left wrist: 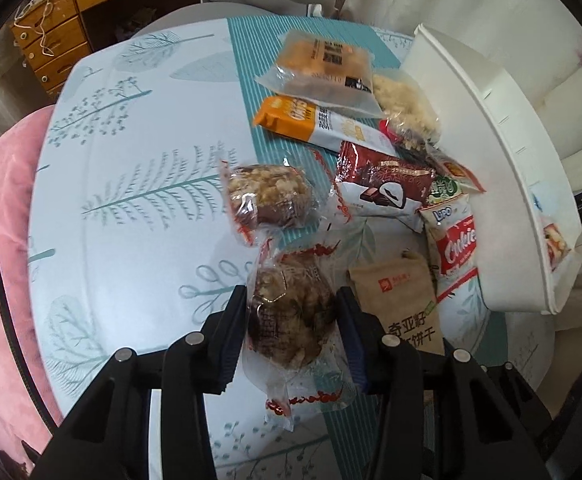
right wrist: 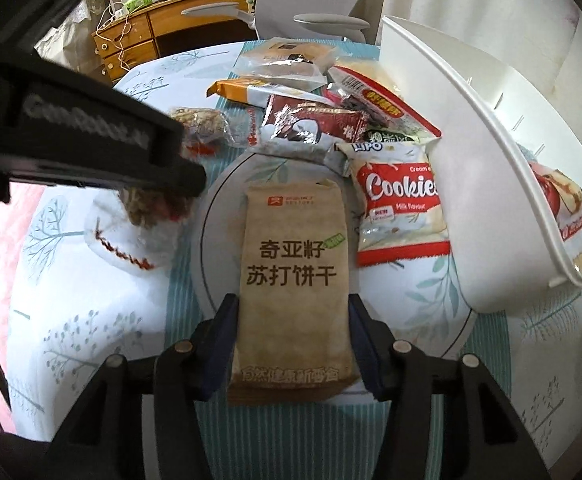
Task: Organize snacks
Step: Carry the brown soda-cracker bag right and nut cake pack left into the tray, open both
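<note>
Round table (left wrist: pixel 131 128), leaf-print cloth, snacks heaped beside white bin (left wrist: pixel 503 168), their likely destination. Left gripper (left wrist: pixel 291 320): clamped on nut cake (left wrist: pixel 291 316), nearer than the bin. Right gripper (right wrist: pixel 291 340): jaws astride brown cracker pack (right wrist: pixel 295 272) left of the bin, contact uncertain, set to grip

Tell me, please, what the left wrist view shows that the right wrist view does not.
Only the left wrist view: the left gripper shut on a clear-wrapped nut snack.
Only the right wrist view: the right gripper astride the brown cracker pack; contact unclear.
Both: the Cookies bag, the chocolate pack and the white bin.
</note>
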Action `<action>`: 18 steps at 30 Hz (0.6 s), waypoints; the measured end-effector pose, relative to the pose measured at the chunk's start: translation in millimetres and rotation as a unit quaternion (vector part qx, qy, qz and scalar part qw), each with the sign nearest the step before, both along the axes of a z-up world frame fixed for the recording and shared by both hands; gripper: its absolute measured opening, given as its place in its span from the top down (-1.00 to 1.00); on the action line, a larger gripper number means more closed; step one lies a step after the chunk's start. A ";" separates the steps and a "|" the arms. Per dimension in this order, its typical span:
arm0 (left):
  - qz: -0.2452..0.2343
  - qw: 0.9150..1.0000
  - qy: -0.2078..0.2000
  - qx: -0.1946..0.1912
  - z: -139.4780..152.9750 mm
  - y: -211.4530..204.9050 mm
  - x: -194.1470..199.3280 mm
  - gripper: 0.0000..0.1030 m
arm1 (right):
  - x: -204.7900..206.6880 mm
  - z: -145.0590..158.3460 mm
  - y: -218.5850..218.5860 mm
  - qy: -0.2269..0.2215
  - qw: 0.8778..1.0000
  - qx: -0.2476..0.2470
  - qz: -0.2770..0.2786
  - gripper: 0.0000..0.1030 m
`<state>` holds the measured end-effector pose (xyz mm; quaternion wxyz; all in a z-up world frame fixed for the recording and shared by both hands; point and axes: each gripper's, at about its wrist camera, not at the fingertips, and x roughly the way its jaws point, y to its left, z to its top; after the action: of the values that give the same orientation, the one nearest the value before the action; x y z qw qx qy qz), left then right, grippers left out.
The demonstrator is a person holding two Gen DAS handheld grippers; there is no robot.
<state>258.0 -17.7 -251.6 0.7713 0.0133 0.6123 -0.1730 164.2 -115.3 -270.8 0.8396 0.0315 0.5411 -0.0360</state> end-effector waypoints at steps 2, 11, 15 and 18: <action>0.003 1.000 -0.002 -0.006 7.7 5.4 -4.4 0.17 | -2.5 3.1 -0.9 0.005 1.000 0.018 -0.008 -0.03; 0.006 0.999 0.008 -0.049 42.8 43.0 -40.1 0.17 | -20.6 24.9 -7.5 0.012 0.995 0.092 -0.044 -0.03; 0.004 0.998 0.007 -0.064 56.3 53.9 -56.7 0.17 | -34.5 46.0 -1.4 -0.005 0.996 0.080 -0.041 -0.03; -0.001 0.997 0.007 -0.073 66.4 59.2 -68.6 0.17 | -41.0 60.6 -1.1 -0.023 0.996 0.079 -0.038 -0.03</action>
<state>189.4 41.5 -185.2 0.7655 -0.0440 0.6036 -0.2184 123.1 -116.4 -210.2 0.8448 0.1187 0.5211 -0.0242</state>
